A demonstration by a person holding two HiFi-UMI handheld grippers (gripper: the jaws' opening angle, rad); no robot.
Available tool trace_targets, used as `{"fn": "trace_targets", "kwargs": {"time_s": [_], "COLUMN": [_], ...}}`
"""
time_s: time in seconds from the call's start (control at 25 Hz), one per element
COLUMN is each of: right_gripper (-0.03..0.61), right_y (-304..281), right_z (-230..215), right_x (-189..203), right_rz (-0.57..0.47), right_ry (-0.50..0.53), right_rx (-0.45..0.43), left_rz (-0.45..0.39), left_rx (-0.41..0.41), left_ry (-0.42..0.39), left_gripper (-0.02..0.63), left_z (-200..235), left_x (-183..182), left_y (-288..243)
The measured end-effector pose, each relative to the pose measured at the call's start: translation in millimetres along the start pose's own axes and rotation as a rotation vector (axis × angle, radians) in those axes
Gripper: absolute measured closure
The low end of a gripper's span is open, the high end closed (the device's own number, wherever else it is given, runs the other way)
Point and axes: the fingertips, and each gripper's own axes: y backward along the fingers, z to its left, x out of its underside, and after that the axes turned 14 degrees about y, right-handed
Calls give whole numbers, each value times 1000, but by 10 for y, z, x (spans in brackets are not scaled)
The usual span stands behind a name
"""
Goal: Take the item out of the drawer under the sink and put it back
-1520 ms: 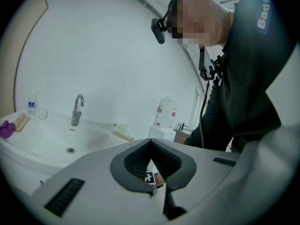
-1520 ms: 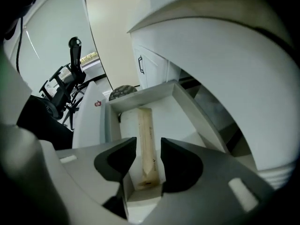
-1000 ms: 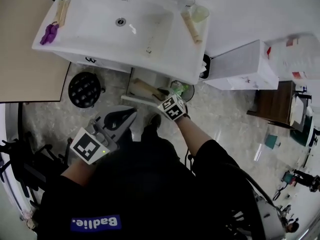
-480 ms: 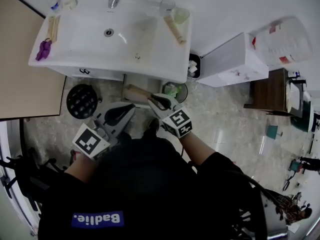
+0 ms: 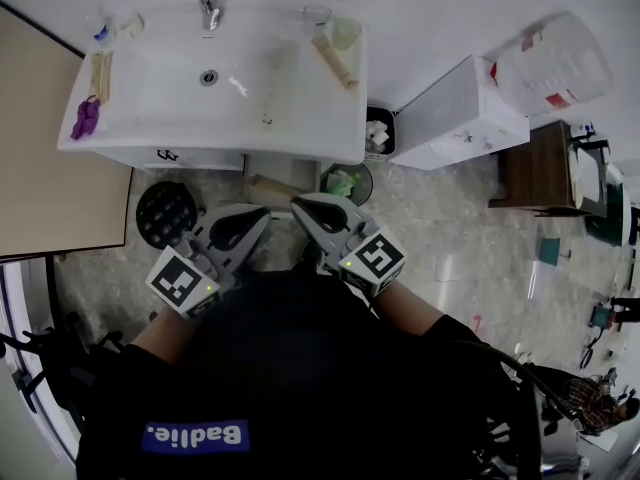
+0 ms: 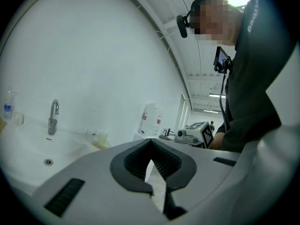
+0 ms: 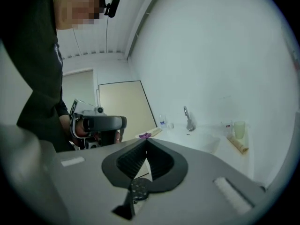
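The drawer (image 5: 285, 173) under the white sink (image 5: 150, 118) stands open, and a tan roll (image 5: 272, 186) lies in it. Both grippers hover side by side in front of it, held close to my body and apart from it. My right gripper (image 5: 298, 204) has just been closing; its jaws now meet with nothing between them, as the right gripper view shows (image 7: 146, 142). My left gripper (image 5: 264, 212) is also shut and empty (image 6: 151, 142). Both gripper views look level across the sink towards the tap (image 6: 53, 116).
A round dark container (image 5: 350, 183) with something green inside sits right of the drawer. A black round object (image 5: 163, 211) stands on the floor at the left. A white box (image 5: 455, 118) and a small bin (image 5: 378, 131) stand right of the sink. A cup (image 5: 346, 33) and a tan tube (image 5: 333, 60) rest on the sink's rim.
My right gripper has risen from the drawer, where it reached down with open jaws, drawn back beside the left one and shut. The left gripper has lifted slightly.
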Motion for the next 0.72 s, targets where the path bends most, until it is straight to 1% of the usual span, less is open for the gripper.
{"fn": "trace_targets", "kwargs": {"time_s": [0.32,0.72], "right_gripper": [577,577], "right_y": [153,202], "right_z": [123,201], "right_x": [-303,-337], "right_rz": [-73,-80], "right_ry": [28,49], "right_rx": [-4,-13], "left_rz": [4,13], "left_rx": [20,28], "left_ry": [-16,-19], "left_gripper": [609,609], "left_z": [-118,-198], "left_x": [-19,50], "left_y": [-25,-25]}}
